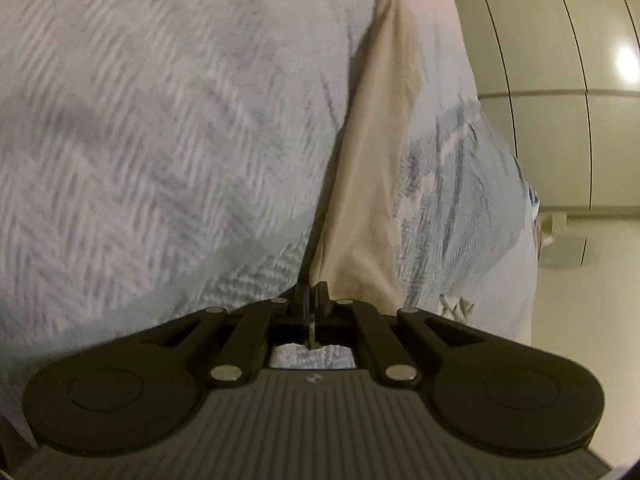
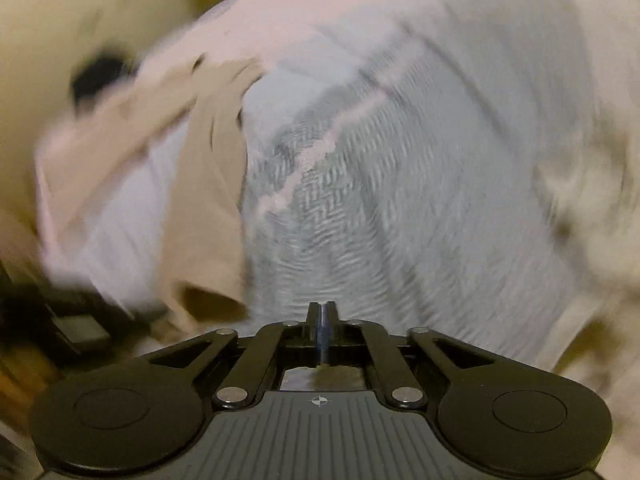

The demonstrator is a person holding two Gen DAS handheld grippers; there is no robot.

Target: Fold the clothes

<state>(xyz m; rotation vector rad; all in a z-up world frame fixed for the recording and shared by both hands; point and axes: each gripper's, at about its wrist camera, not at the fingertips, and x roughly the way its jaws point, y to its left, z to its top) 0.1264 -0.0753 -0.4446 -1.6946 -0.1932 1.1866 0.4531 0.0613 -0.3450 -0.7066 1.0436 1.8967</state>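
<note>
One beige garment [image 1: 372, 184] on one blue bedspread [image 1: 160, 140]; left fingers [image 1: 311, 300] pinch it, right fingers [image 2: 323, 312] look closed.

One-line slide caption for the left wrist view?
Left gripper shut on beige garment lying across pale blue herringbone blanket.

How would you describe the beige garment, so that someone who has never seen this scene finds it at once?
Look first at the large pale blue-grey bedspread with its woven herringbone pattern, which fills most of both views. On it lies the beige garment, a long strip running away from the left gripper. Its plain, smooth, sandy cloth sets it apart from the ribbed, cooler-toned bedspread around it.
</note>
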